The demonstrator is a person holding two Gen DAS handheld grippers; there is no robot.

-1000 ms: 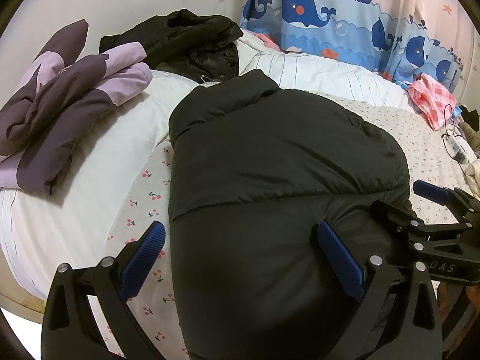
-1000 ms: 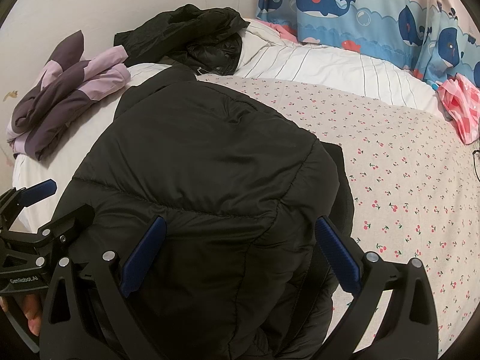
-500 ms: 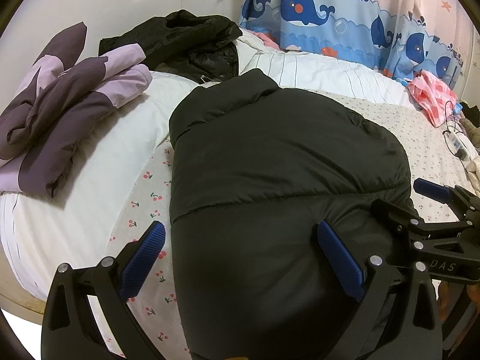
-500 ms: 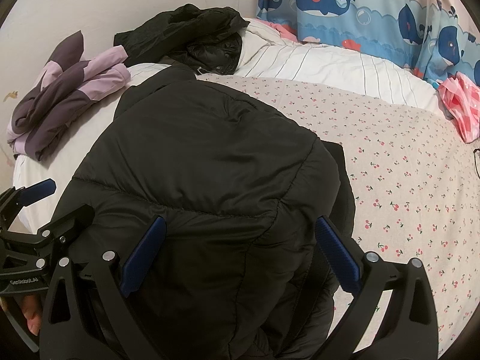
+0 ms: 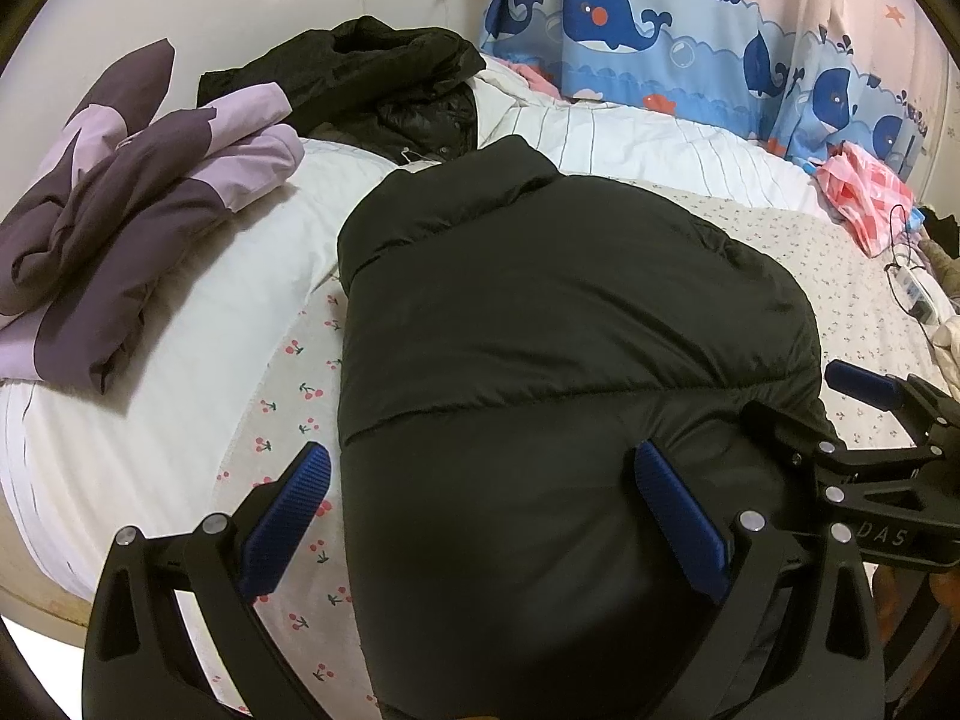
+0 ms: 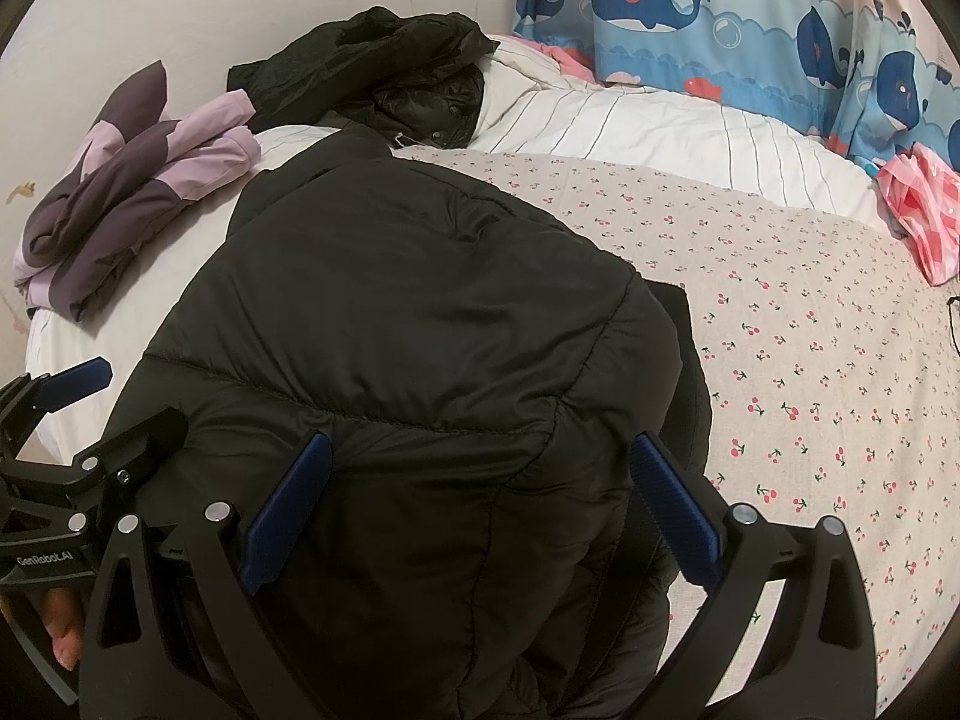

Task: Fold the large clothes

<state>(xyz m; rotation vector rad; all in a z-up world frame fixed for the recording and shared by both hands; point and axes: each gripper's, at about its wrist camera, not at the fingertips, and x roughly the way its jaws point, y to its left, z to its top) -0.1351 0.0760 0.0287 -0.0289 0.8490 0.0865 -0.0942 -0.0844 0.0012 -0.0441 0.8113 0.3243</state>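
Observation:
A black puffer jacket [image 5: 540,330] lies folded lengthwise on the bed, collar toward the wall; it also shows in the right wrist view [image 6: 420,312]. My left gripper [image 5: 480,480] is open over the jacket's near left part, one finger over the cherry-print sheet, one over the jacket. My right gripper [image 6: 480,474] is open over the jacket's near right part. Each gripper shows at the edge of the other's view. Neither holds anything.
A folded purple jacket [image 5: 132,204] lies at the left on the white quilt [image 5: 180,312]. A crumpled black coat [image 5: 372,84] lies by the wall. A pink checked cloth [image 5: 870,198] and a cable lie at the right. The whale curtain [image 5: 660,36] hangs behind.

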